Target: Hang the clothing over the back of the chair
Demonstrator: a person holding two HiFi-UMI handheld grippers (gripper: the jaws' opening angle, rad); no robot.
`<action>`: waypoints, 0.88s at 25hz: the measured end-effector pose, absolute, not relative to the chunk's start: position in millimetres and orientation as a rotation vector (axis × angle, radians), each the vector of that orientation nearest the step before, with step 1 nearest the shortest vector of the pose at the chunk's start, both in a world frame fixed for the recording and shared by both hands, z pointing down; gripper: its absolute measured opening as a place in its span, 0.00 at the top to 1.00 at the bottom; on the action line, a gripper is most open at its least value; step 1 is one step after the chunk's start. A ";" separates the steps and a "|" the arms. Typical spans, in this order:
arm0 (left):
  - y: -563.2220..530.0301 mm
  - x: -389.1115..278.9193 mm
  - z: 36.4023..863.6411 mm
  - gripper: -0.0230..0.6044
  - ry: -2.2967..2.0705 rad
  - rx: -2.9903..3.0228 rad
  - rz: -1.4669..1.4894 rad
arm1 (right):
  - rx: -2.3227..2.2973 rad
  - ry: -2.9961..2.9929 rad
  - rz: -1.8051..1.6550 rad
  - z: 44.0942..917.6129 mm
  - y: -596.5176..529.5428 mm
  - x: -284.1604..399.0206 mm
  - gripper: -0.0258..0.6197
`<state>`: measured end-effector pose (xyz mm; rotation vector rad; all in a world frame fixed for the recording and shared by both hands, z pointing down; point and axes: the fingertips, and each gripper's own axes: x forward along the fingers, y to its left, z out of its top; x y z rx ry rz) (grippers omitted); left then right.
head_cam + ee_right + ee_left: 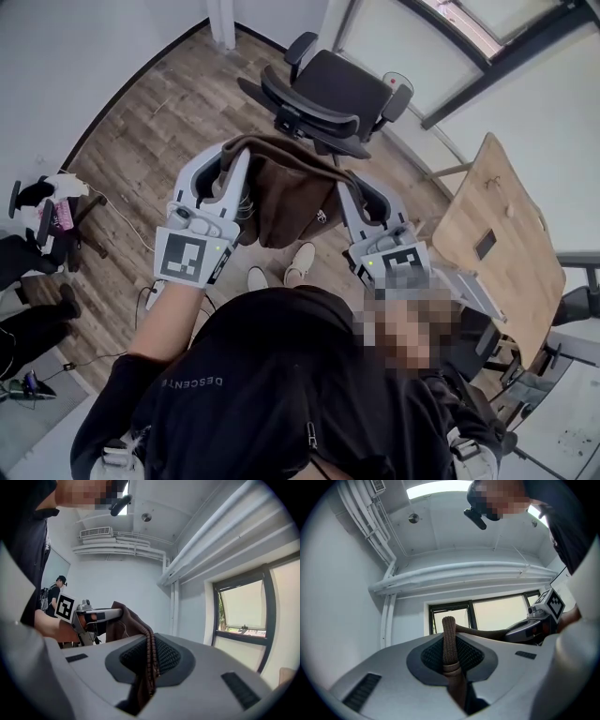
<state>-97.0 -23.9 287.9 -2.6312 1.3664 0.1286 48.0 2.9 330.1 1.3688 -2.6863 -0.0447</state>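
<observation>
Clothing (286, 197) held up between two grippers.
The left gripper (230, 159) and right gripper (349, 192) each pinch its brown edge tight; the black chair (336, 86) stands near, at 12 o'clock.

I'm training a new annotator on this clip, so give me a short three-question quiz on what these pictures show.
1. True or false: the brown garment already lies over the chair.
2. Which is shut on the garment? A: the left gripper only. B: the right gripper only. C: both.
3. Fill in: the chair stands on a ___ floor.

Key: 1 false, it is held in the air short of the chair; 2 C; 3 wooden.
</observation>
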 end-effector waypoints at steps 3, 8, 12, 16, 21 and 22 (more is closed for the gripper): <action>-40.1 -85.5 282.7 0.88 1.371 -2.616 0.126 | 1.386 -2.697 -0.033 325.1 -17.9 60.6 0.90; -66.3 -71.3 267.6 0.88 1.385 -2.576 0.141 | 1.383 -2.723 -0.055 309.5 -47.1 74.6 0.90; -85.9 -56.9 254.3 0.88 1.398 -2.544 0.152 | 1.358 -2.747 -0.093 296.3 -65.2 87.6 0.90; -103.4 -41.4 238.9 0.88 1.387 -2.534 0.163 | 1.348 -2.764 -0.131 282.3 -80.2 101.8 0.90; -126.3 -25.7 224.2 0.88 1.353 -2.538 0.165 | 1.363 -2.769 -0.151 268.9 -102.0 117.5 0.90; -131.5 -23.3 221.0 0.88 1.346 -2.544 0.169 | 1.368 -2.769 -0.152 265.8 -107.0 120.0 0.90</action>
